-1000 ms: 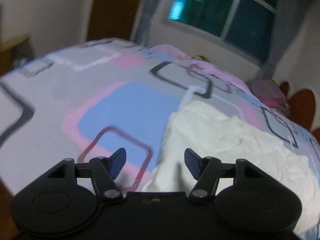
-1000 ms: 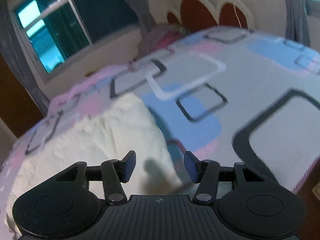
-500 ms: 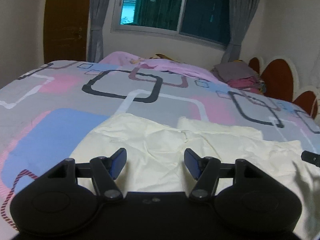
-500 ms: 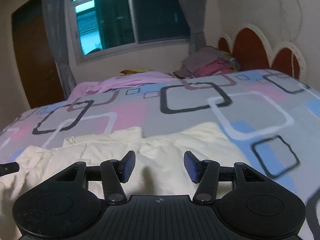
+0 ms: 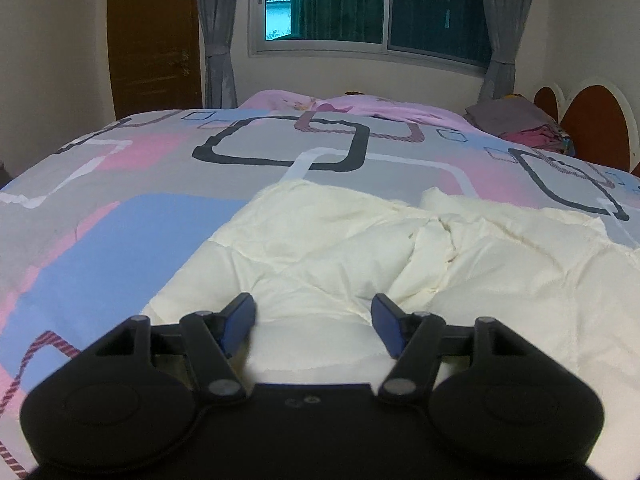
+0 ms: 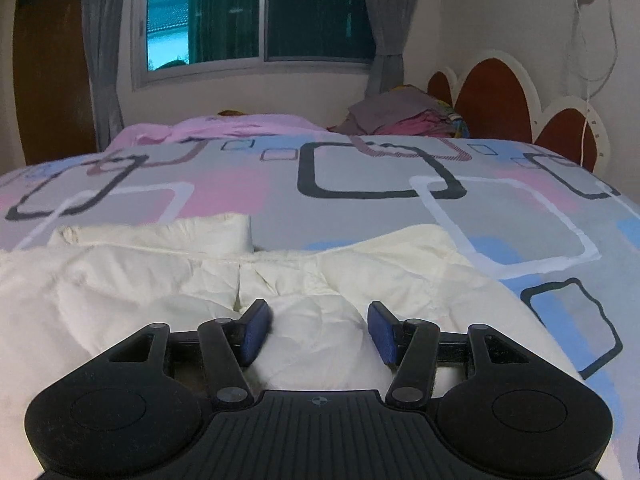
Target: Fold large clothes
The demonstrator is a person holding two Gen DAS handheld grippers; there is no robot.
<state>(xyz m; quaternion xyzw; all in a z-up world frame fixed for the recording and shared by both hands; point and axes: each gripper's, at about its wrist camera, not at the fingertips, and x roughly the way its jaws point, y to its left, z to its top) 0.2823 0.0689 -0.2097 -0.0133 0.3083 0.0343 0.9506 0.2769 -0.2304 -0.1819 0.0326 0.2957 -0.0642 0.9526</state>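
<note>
- Bedroom backdrop: window (image 5: 376, 4) with grey curtains dead ahead, bed (image 5: 120, 184) under a grey, pink and blue patterned cover filled both views.
- Cream garment (image 5: 360, 248) lay crumpled on the near part of the bed, spread sideways across your front; its long axis ran roughly left to right, not away from you.
- Your left gripper (image 5: 314, 322) sat over the garment's left portion. Cloth edge fell away just left of its left jaw; the bulk stretched off to the right.
- Its jaws were opening, blue pads apart. Fabric lay beneath and between them, but neither pad pressed on it, so nothing was gripped.
- Your right gripper (image 6: 320, 330) sat over the right portion, with the garment's right edge (image 6: 500, 280) sloping off to its right.
- Those jaws stood apart at a middling gap, with cloth under them and no pinch visible.
- Key relation: each hand was nearer its own side of the garment, and the near hem sat right below both sets of jaws, hidden under the gripper bodies.
- A folded-back flap or sleeve (image 6: 160, 234) lay on the far left in the right view, closer to your left hand.
- My read: you were set for a two-handed pinch on the near edge, then a fold away from you across the short axis.
- Risk, as I judge it: bunched folds in the middle could have fed you several layers at once.
</note>
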